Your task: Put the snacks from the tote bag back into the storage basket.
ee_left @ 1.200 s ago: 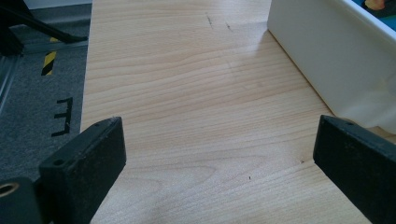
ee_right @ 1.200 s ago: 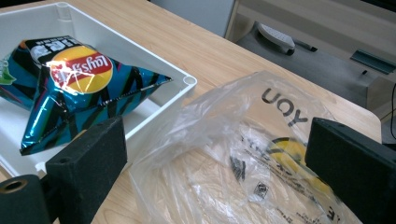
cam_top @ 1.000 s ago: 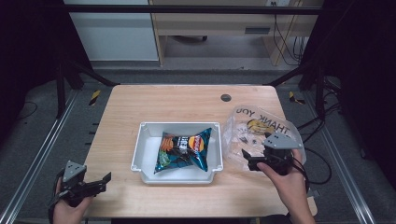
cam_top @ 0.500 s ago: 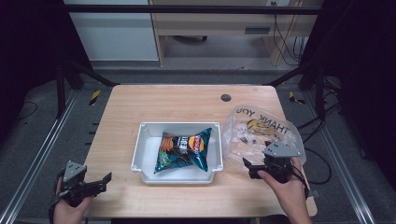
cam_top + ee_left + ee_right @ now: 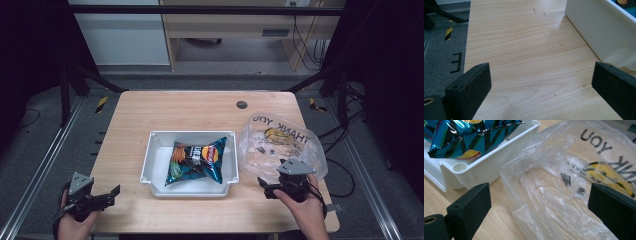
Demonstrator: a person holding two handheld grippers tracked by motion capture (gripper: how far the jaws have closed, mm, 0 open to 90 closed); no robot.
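We judge the bagging barely begun. The chip bag [image 5: 196, 162] lies in the white tray [image 5: 150, 162] at the middle of the desk [image 5: 200, 107], untouched. The clear plastic bag [image 5: 280, 145] lies crumpled just right of the tray. Our right tool [image 5: 266, 184] sits at the bag's near edge, jaws apart and empty. Our left tool [image 5: 107, 196] rests near the desk's front-left corner, jaws apart too. Opening the bag and moving the chips both remain.

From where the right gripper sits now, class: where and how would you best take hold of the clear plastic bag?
Probably at the crumpled near edge of the plastic bag, coming in low from the person's side with the open right gripper. That edge is raised in folds beside the tray; the rest lies flat.
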